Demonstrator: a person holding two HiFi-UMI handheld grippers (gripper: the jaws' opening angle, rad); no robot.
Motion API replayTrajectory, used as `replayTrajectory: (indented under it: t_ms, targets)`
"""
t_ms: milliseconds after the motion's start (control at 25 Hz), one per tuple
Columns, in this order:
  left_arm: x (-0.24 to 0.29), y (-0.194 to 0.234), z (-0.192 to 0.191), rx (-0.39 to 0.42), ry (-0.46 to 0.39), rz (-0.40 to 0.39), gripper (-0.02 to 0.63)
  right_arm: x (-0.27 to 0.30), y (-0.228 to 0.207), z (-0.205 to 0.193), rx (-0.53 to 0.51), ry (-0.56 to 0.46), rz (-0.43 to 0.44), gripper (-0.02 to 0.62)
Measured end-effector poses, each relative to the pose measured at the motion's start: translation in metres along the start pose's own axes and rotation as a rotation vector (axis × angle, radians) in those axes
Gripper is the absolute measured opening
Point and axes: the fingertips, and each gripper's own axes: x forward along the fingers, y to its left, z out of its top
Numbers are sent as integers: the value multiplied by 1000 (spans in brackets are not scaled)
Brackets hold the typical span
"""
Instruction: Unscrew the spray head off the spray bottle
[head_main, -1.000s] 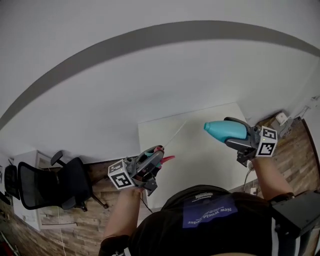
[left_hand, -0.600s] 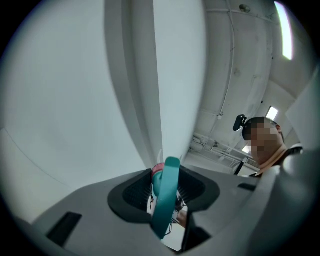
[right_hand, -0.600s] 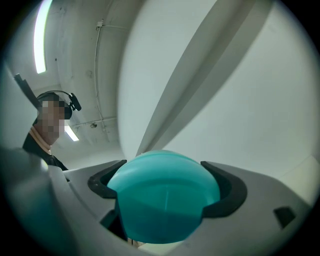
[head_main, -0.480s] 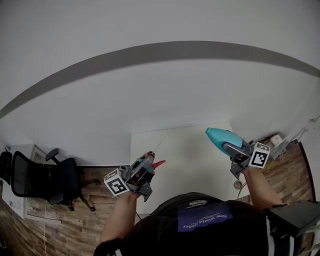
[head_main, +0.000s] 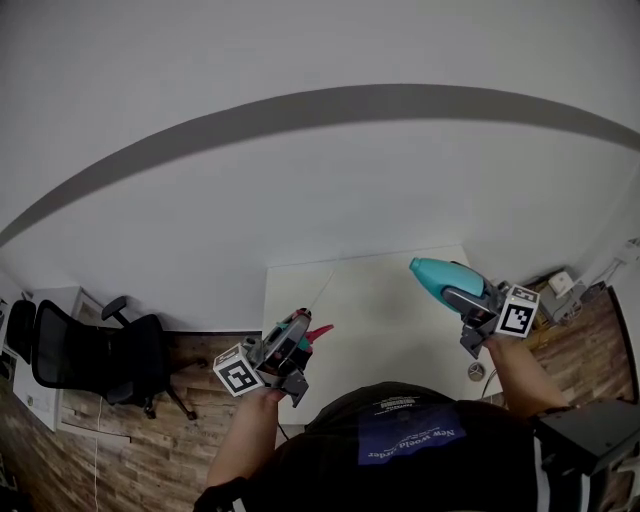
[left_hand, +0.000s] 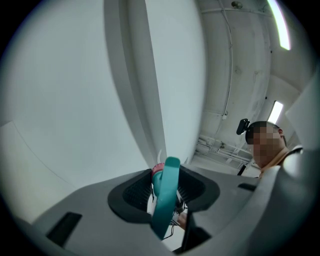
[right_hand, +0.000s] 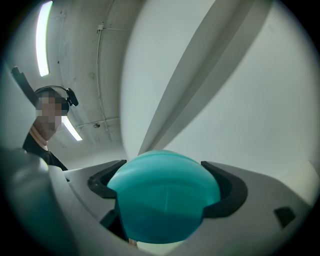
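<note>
Bottle (head_main: 432, 269), teal, opaque, clamped in R tool (head_main: 453, 286); L tool (head_main: 296, 330) grips detached spray head (left_hand: 166, 195), well apart.

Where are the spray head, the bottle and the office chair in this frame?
spray head (left_hand: 166, 192), left gripper view, teal body between the jaws.
bottle (head_main: 438, 272), head view, teal side near its tip.
office chair (head_main: 70, 360), head view, black backrest.
</note>
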Motion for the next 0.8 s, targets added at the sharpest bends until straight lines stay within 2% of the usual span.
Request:
replayTrajectory:
  t_ms: [800]
  targets:
    - [1,6,4,-2,13,-12,147,-2,-1,5,-40,-13,-9,457]
